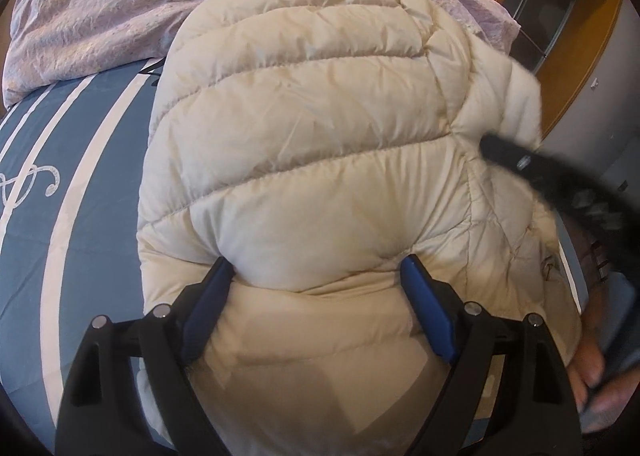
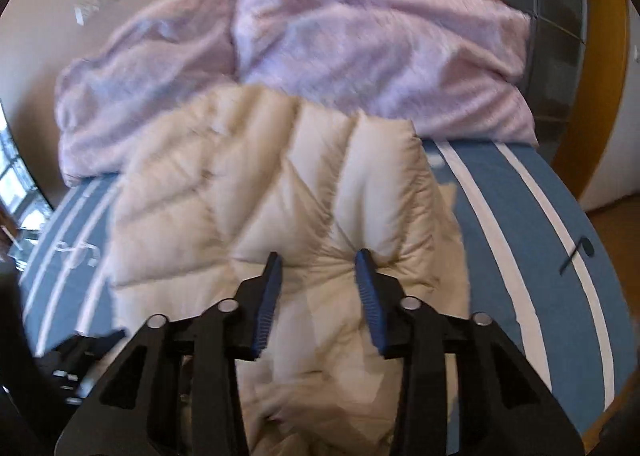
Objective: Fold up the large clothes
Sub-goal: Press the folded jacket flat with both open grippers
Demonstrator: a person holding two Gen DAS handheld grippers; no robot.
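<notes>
A cream quilted down jacket (image 1: 320,160) is lying puffed up across a bed whose blue cover (image 1: 80,216) is carrying white stripes and a scroll motif, the garment filling the centre of the left wrist view from about 12 o'clock down to 6 o'clock. The left gripper (image 1: 318,268) is pressing its spread jaws into the padding at the lower middle, a fat bulge of fabric swelling between the two blue fingers (image 1: 428,312), which are dimpling it on both sides; the jaws are standing wide and grasping that thick fold of the jacket. At 3 o'clock in the same view the black, blurred right gripper (image 1: 520,160) is reaching in over the jacket's raised edge, and a person's hand (image 1: 592,380) is showing at 4 o'clock.

In the right wrist view the right gripper (image 2: 318,256) is pointing toward the jacket (image 2: 256,184); its jaws are standing partly apart with gathered cream fabric between the fingertips, though blur is making it impossible to tell whether the pads are actually gripping. A crumpled lilac duvet (image 2: 360,56) is heaped at 12 o'clock, beyond the jacket's far edge.
</notes>
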